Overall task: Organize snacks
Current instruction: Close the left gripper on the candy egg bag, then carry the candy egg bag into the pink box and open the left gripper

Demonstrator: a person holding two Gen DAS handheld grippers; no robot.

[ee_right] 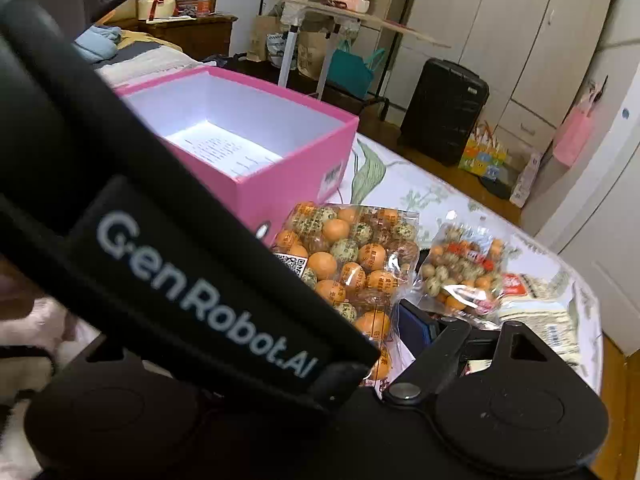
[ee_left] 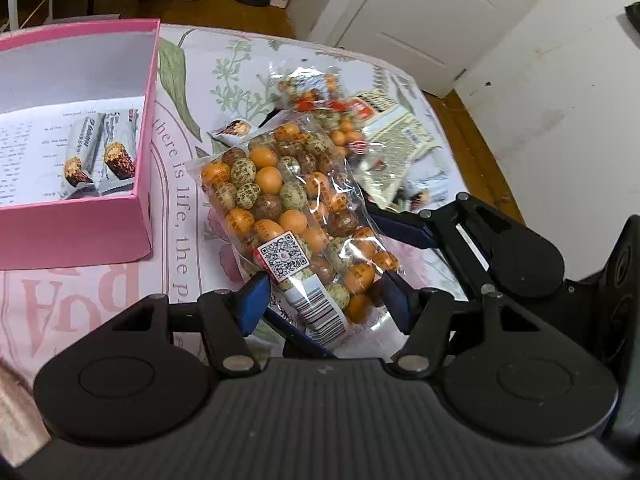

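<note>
A clear bag of orange, green and brown coated balls (ee_left: 288, 208) lies on the floral tablecloth; it also shows in the right wrist view (ee_right: 352, 264). My left gripper (ee_left: 326, 300) straddles the bag's near end, its blue pads on either side and about touching the wrapper. A pink box (ee_left: 80, 232) at the left holds two chocolate bars (ee_left: 100, 152). A second bag of balls (ee_left: 320, 96) lies further back, also seen from the right wrist (ee_right: 464, 276). My right gripper shows one blue pad (ee_right: 414, 326) beside the bags; the left gripper's body hides its other finger.
Flat printed snack packets (ee_left: 400, 136) lie at the right near the table edge. A small wrapped bar (ee_left: 236, 128) lies behind the big bag. The box's pink wall (ee_right: 288, 176) stands close to the bags. A black suitcase (ee_right: 444, 108) and cupboards stand beyond the table.
</note>
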